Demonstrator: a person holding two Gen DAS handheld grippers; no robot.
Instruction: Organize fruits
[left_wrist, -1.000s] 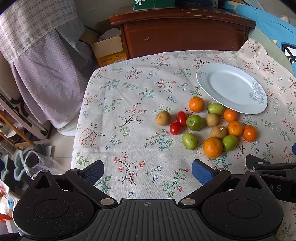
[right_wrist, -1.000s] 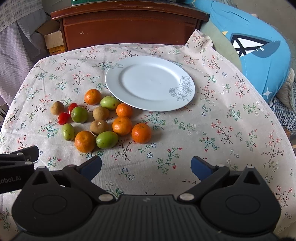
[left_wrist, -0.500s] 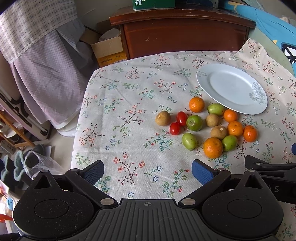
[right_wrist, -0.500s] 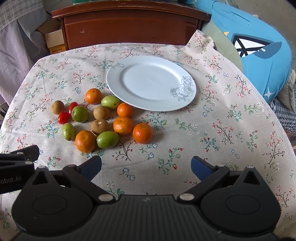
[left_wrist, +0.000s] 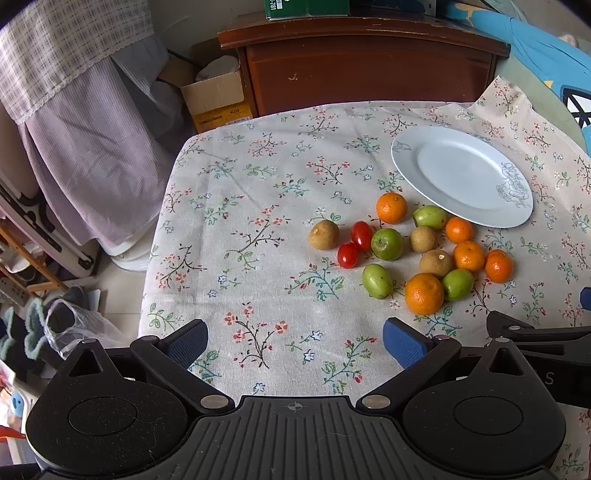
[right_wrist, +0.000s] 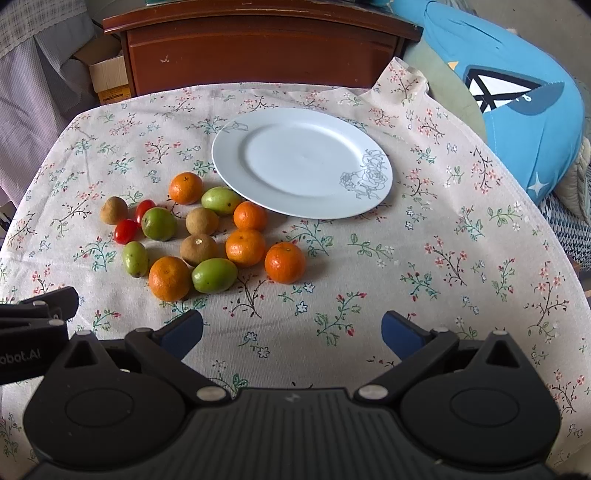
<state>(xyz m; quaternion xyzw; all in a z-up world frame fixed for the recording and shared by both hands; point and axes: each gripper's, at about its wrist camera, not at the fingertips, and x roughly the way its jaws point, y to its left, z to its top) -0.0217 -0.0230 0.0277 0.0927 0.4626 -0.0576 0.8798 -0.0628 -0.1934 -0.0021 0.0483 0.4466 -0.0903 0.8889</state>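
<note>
A loose cluster of fruit lies on the floral tablecloth (left_wrist: 258, 206): several oranges (right_wrist: 284, 262), several green fruits (right_wrist: 214, 275), brown fruits (right_wrist: 198, 249) and two red cherry tomatoes (right_wrist: 125, 231). The same cluster shows in the left wrist view, with an orange (left_wrist: 424, 293) nearest. A white plate (right_wrist: 301, 160) stands empty just behind the fruit, also seen in the left wrist view (left_wrist: 461, 175). My left gripper (left_wrist: 295, 341) is open and empty, near the table's front, left of the fruit. My right gripper (right_wrist: 291, 330) is open and empty, in front of the fruit and plate.
A brown wooden cabinet (right_wrist: 258, 48) stands behind the table. A cardboard box (left_wrist: 216, 98) sits on the floor beside it. A blue cushion (right_wrist: 517, 96) lies at the right. Checked fabric (left_wrist: 74, 92) hangs at the left, with clutter on the floor (left_wrist: 55, 325).
The right wrist view has moved slightly forward toward the fruit and plate. The left gripper has barely moved. Both stay open.
</note>
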